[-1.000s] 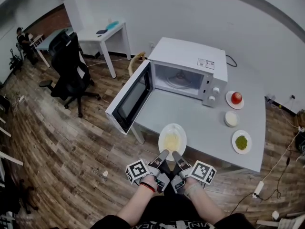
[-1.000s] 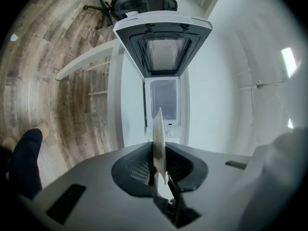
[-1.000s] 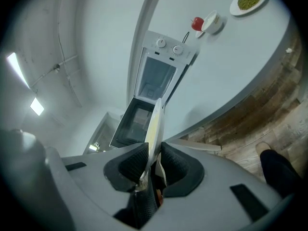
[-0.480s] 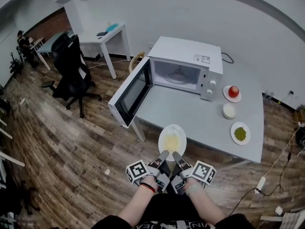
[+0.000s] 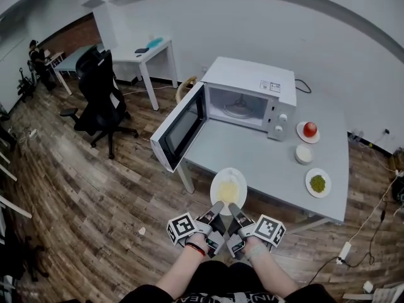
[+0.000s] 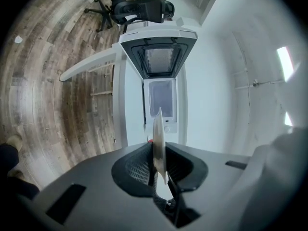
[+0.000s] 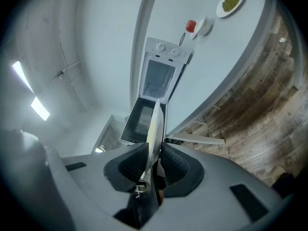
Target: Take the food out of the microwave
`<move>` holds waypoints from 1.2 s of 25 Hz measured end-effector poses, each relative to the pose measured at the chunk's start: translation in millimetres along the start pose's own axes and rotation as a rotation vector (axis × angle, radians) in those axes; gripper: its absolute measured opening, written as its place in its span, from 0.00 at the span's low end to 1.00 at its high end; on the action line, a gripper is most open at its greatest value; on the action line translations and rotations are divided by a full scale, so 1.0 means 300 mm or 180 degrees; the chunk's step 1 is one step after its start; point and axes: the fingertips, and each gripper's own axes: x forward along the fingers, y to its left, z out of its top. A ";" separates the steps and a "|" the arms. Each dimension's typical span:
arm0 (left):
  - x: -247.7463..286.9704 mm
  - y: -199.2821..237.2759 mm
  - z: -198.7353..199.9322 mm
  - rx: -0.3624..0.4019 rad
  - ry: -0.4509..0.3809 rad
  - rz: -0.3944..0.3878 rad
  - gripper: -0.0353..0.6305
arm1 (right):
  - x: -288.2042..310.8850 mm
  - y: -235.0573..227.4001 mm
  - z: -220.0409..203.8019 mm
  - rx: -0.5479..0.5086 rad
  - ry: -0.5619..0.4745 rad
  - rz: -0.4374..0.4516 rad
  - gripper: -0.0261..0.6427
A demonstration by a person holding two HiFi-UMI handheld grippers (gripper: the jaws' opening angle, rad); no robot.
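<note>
Head view: left hand-held gripper point(image 5: 217, 207), right hand-held gripper point(image 5: 234, 207) pinch plate point(image 5: 218, 179).

an office: white desk point(image 5: 155, 51), black swivel chair point(image 5: 101, 91), microwave point(image 5: 251, 79) on a grey table point(image 5: 271, 166).

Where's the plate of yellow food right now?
In the head view the plate is low centre, clamped at its near rim by the left gripper and right gripper, over the grey table's near edge, in front of the open microwave.
</note>
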 end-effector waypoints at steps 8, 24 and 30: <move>-0.034 -0.010 -0.022 0.0006 -0.0058 0.0032 0.14 | -0.028 0.009 -0.020 -0.0017 0.0061 0.0016 0.17; -0.098 0.031 -0.186 -0.0091 -0.0091 0.0129 0.14 | -0.188 -0.045 -0.069 0.0162 0.0103 0.0009 0.17; -0.141 0.025 -0.290 -0.0130 -0.0095 0.0168 0.14 | -0.297 -0.050 -0.091 0.0188 0.0135 -0.0012 0.17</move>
